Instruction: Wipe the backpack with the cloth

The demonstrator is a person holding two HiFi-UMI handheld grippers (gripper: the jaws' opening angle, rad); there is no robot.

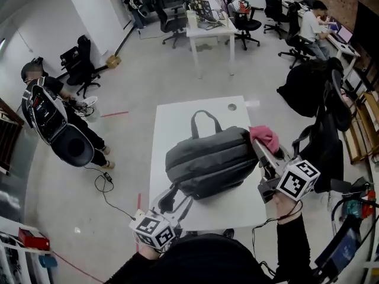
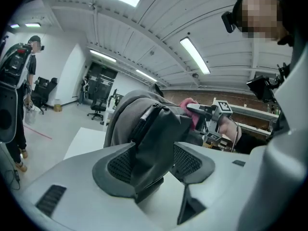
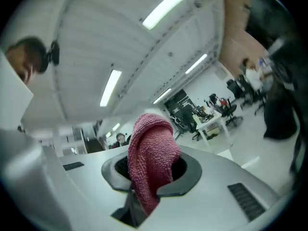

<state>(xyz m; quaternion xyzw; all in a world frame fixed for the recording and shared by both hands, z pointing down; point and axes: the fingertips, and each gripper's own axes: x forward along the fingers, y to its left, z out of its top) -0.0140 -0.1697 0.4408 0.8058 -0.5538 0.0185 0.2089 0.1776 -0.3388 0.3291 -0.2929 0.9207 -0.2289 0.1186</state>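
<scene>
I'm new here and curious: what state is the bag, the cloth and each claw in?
backpack: lying on its side on the white table.
cloth: bunched up, pinched in the right claw.
left claw: shut on the backpack's near end.
right claw: shut on the cloth, beside the backpack's right end.

Head view: left claw [image 1: 167, 207] tips are hidden under its marker cube and the backpack [image 1: 207, 161] strap [image 1: 177, 201]. The table [image 1: 177, 120] edge on the backpack's strap side is covered by the wearer's dark torso [image 1: 201, 259]. Left claw view: cloth [image 2: 188, 105] is mostly behind the backpack, only a pink sliver shows. The strap in the jaws blocks the backpack's lower body. Right claw view: room beyond the cloth is smeared by blur, people [image 3: 120, 139] there too small to tell.
</scene>
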